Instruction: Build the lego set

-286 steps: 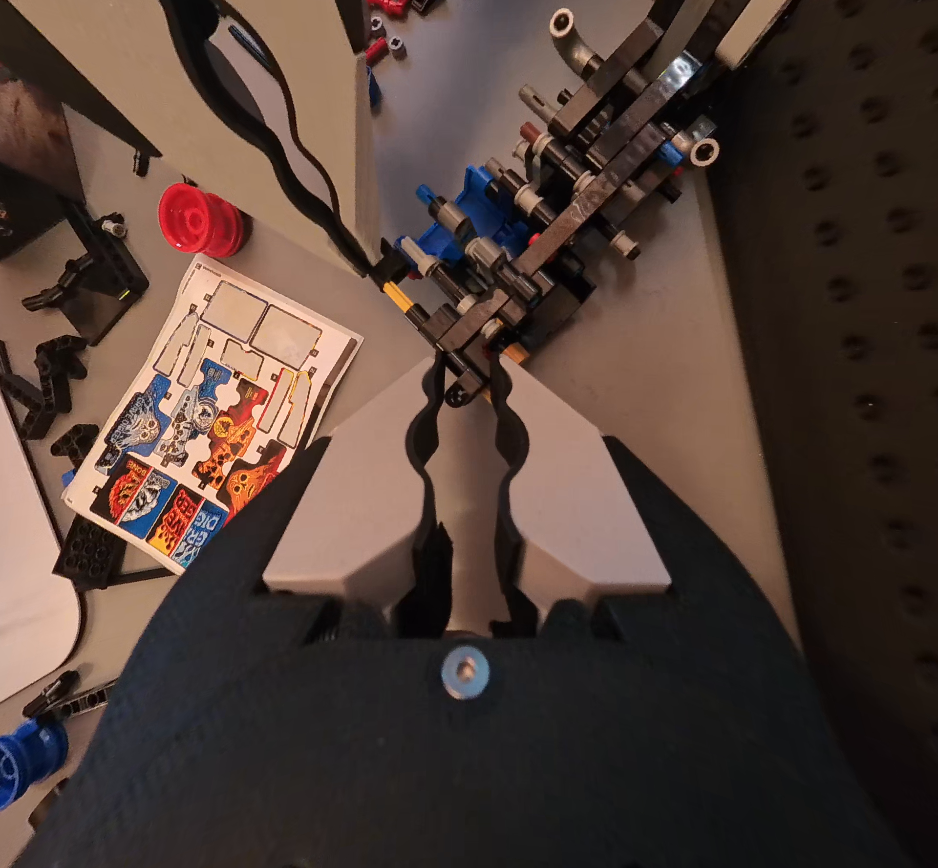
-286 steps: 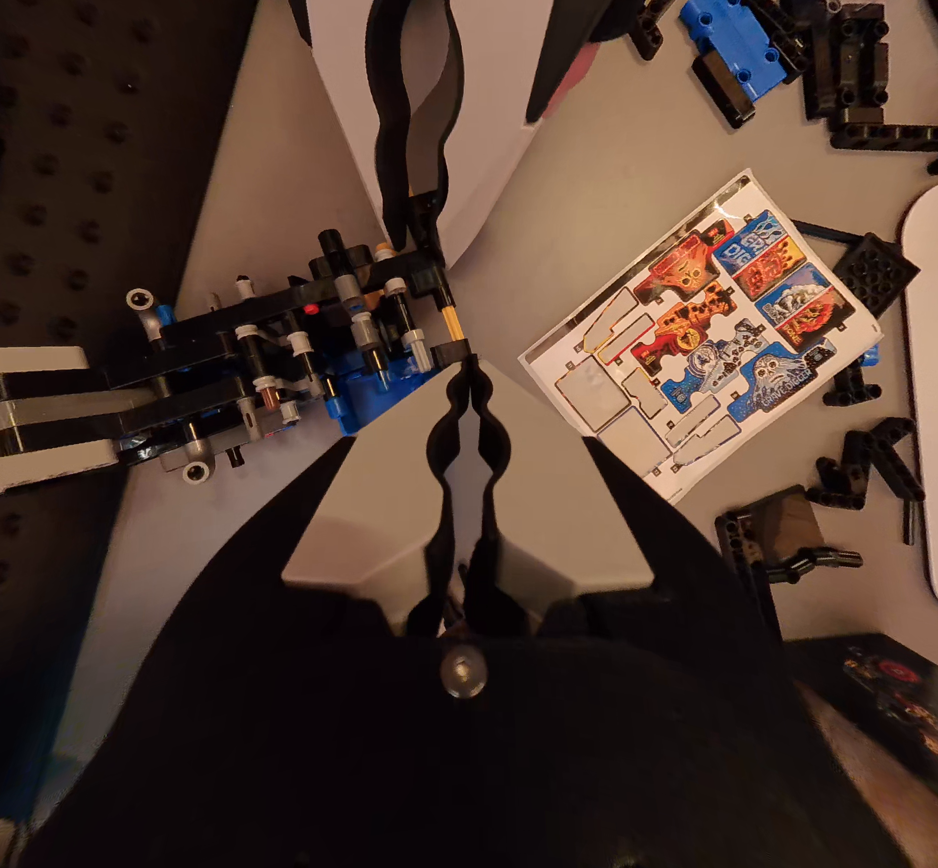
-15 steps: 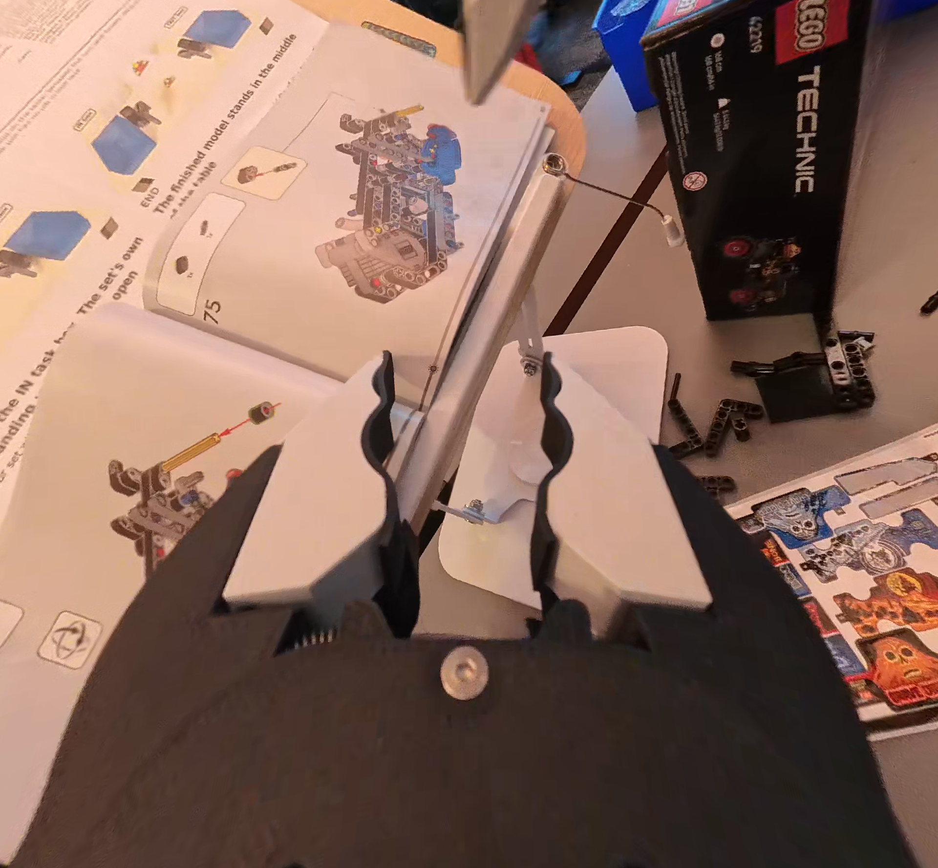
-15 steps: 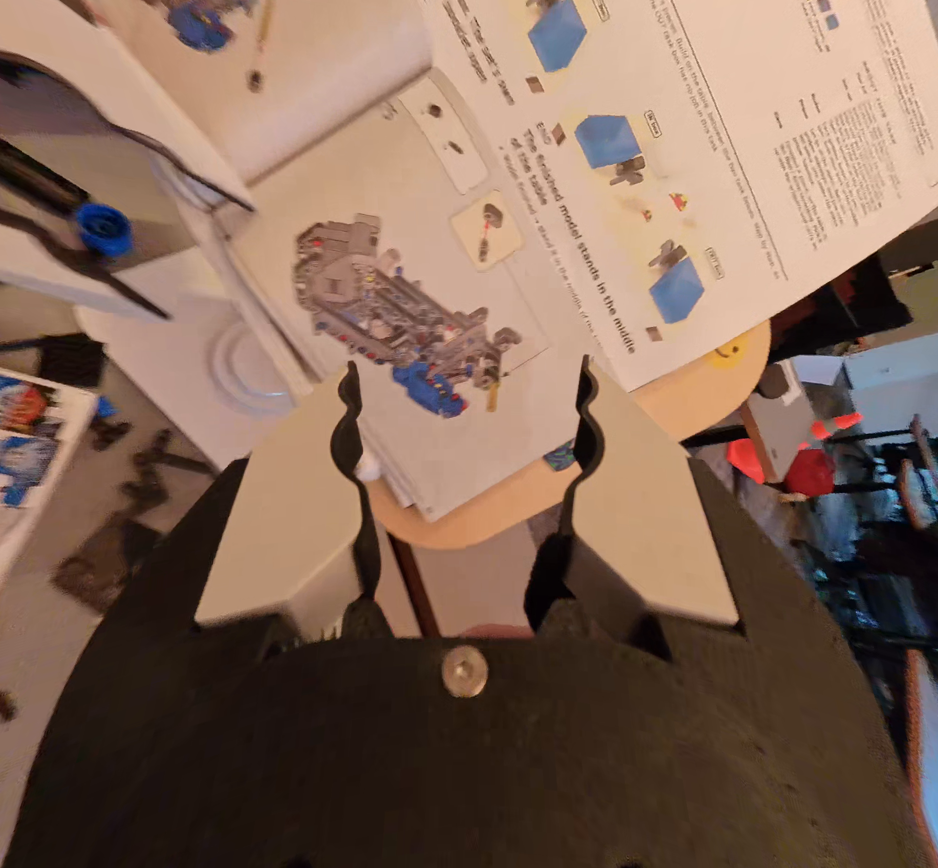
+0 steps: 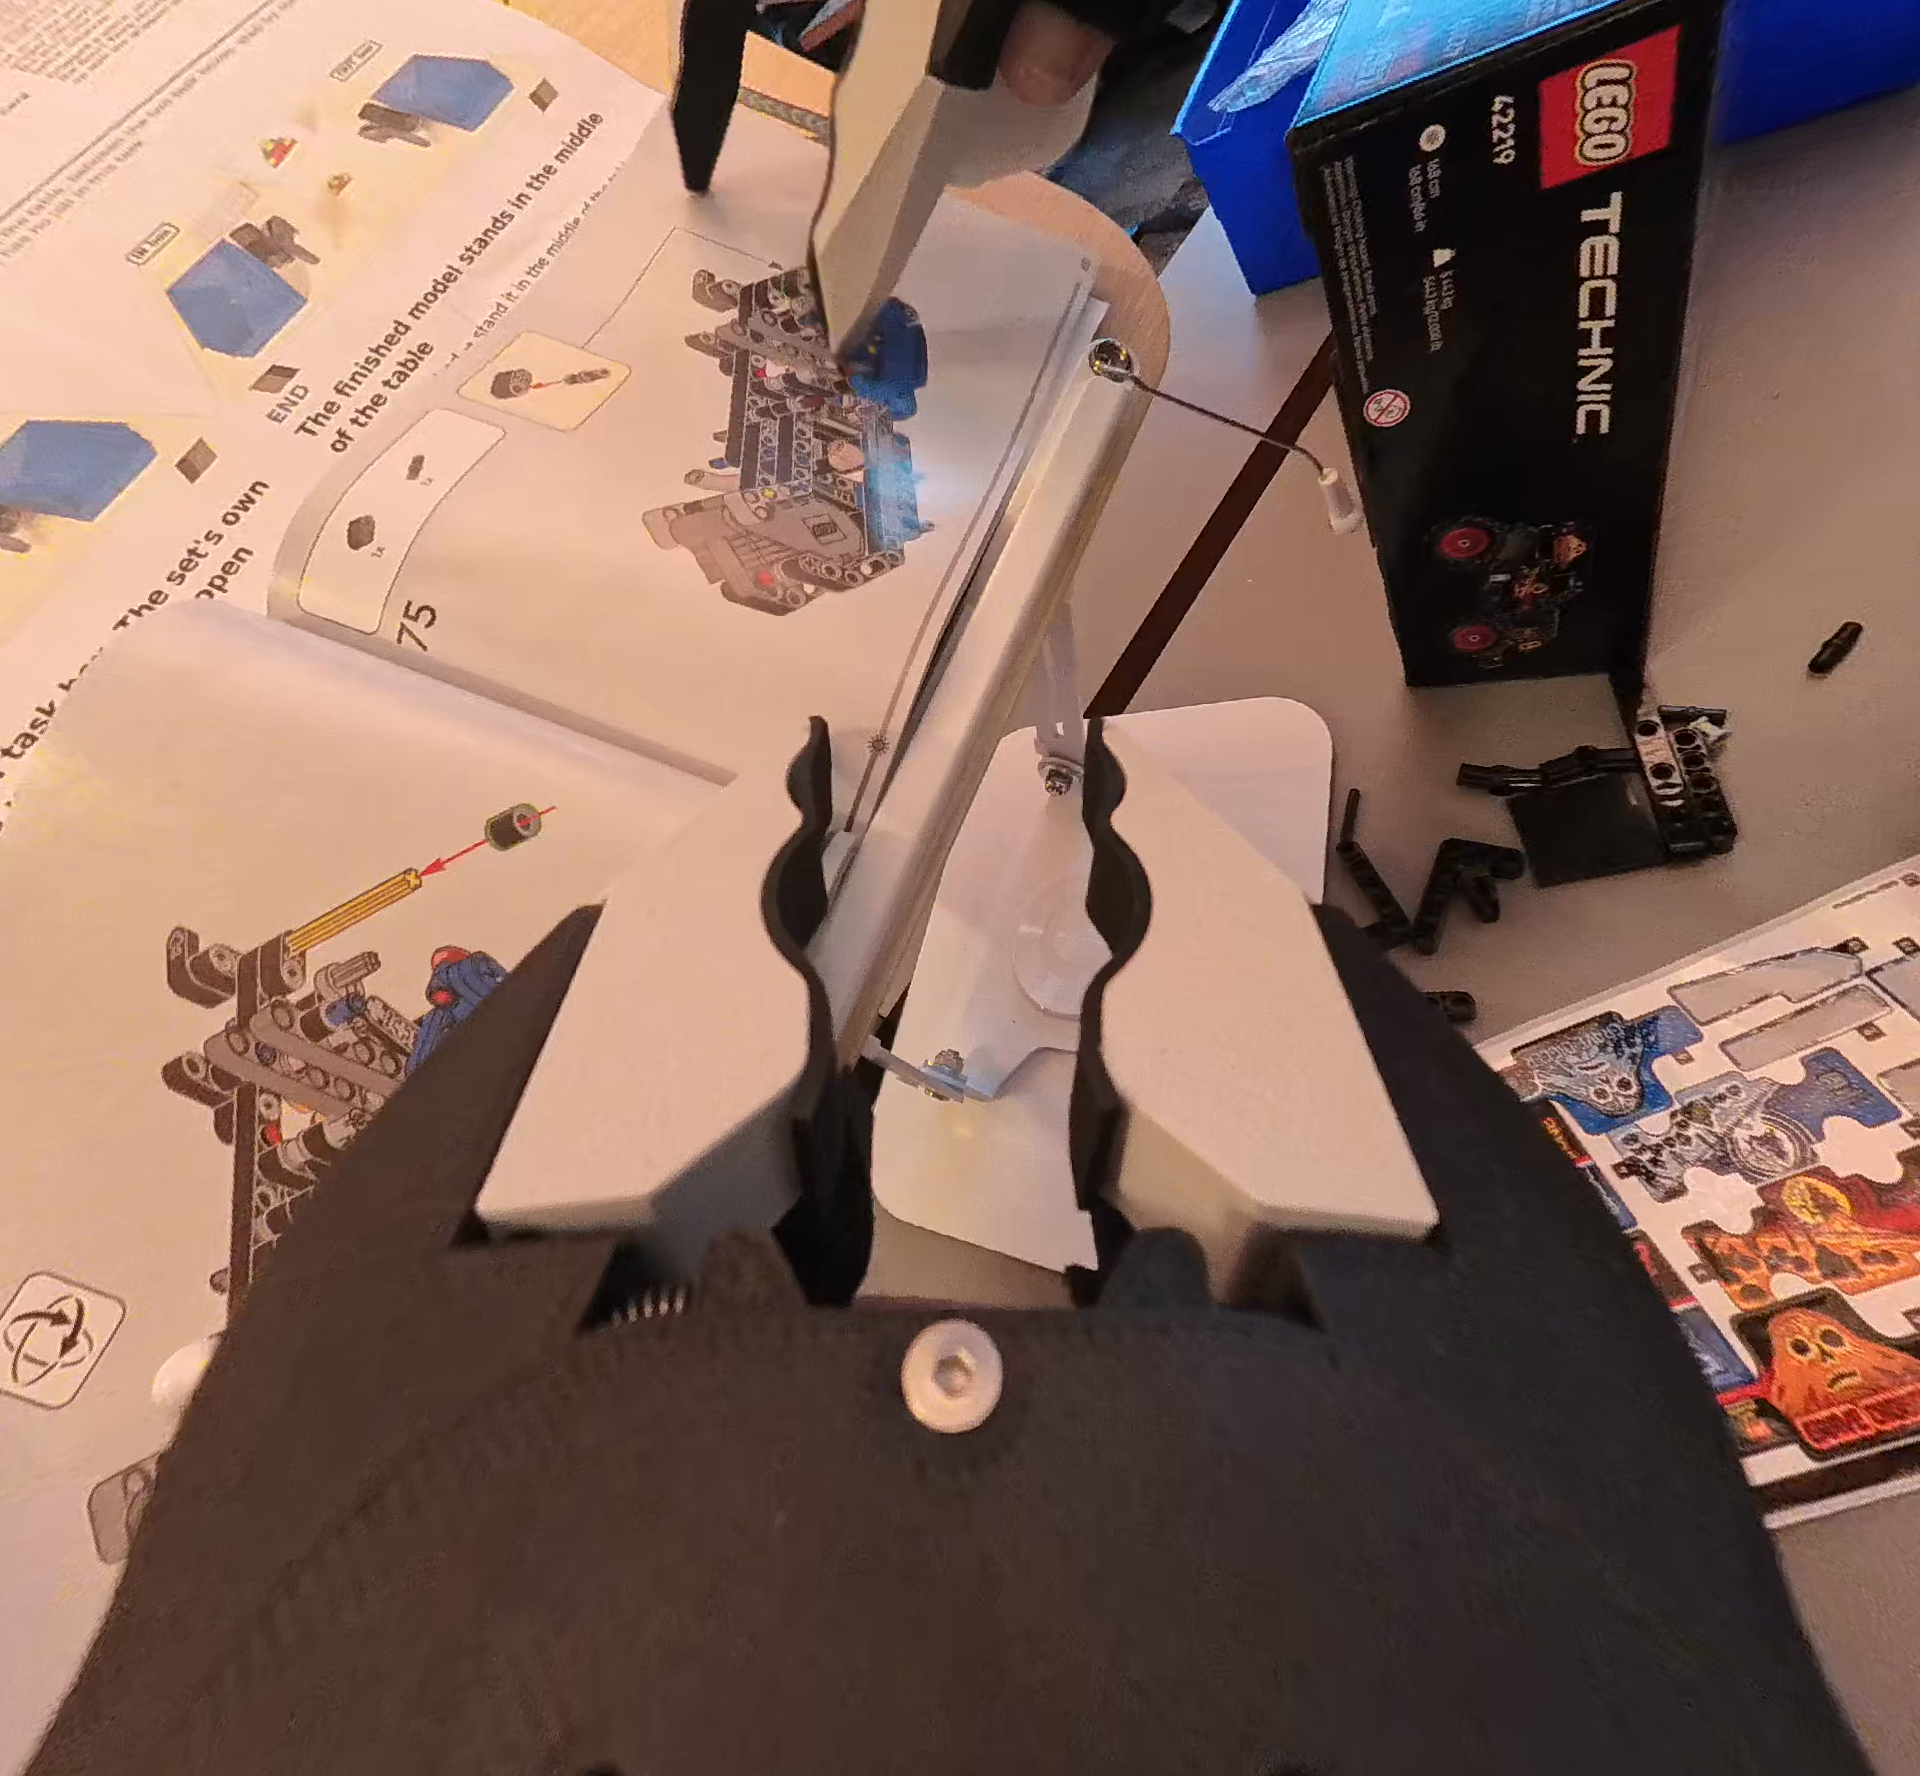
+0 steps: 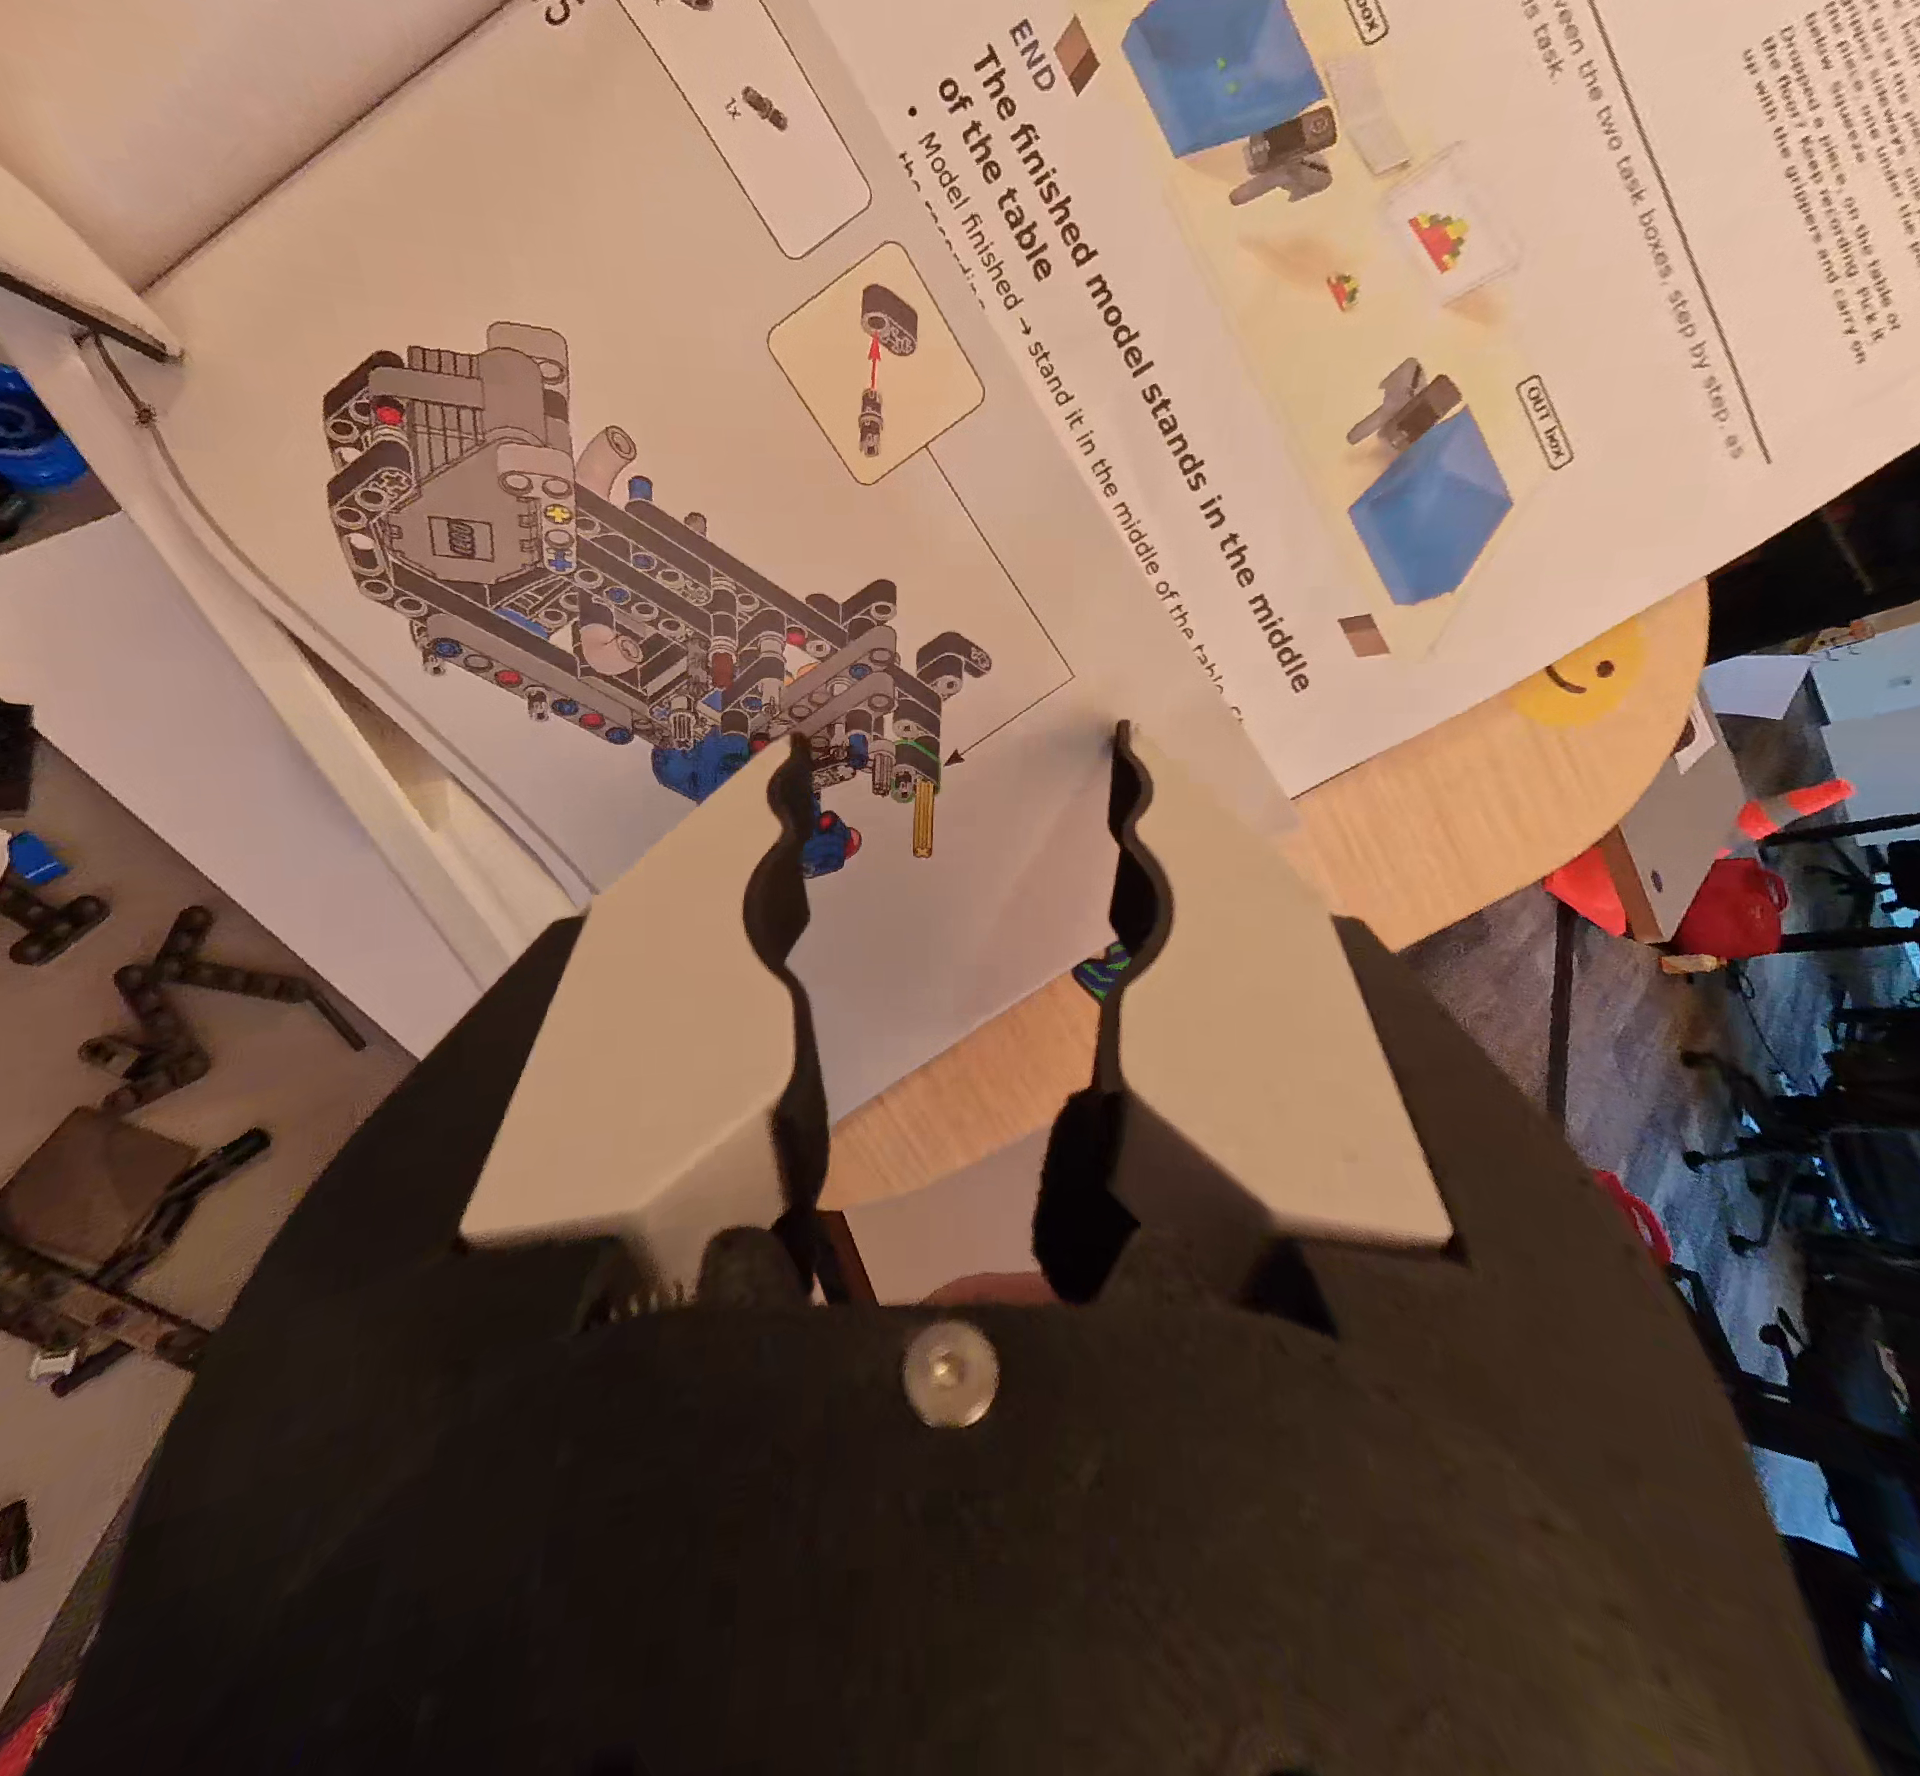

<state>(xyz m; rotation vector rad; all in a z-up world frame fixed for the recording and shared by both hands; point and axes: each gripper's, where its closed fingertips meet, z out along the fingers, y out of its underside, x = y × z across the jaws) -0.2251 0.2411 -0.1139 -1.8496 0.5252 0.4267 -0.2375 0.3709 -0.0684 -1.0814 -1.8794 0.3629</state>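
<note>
The open instruction booklet [image 5: 582, 521] rests on a white stand [image 5: 1205, 770]. My left gripper [image 5: 958, 744] is open and empty, held just above the stand's edge and the booklet's lower page. My right gripper [image 6: 958, 741] is open and empty, its tips close over the drawing of the model on the booklet page [image 6: 582, 521]. It also shows in the left wrist view [image 5: 769, 261], coming down from the top onto that page. The lego model itself is not in view.
A printed sheet [image 6: 1403, 199] lies behind the booklet on a round wooden table [image 6: 1455, 843]. The black set box [image 5: 1507, 355] stands at the right before a blue bin [image 5: 1247, 168]. Loose black pieces [image 5: 1600, 801] and a sticker sheet [image 5: 1714, 1165] lie on the grey table.
9.5 s ago both grippers were shut at the model on the grey table. Now both are open at the booklet. In the last half second the right gripper came closer to the page.
</note>
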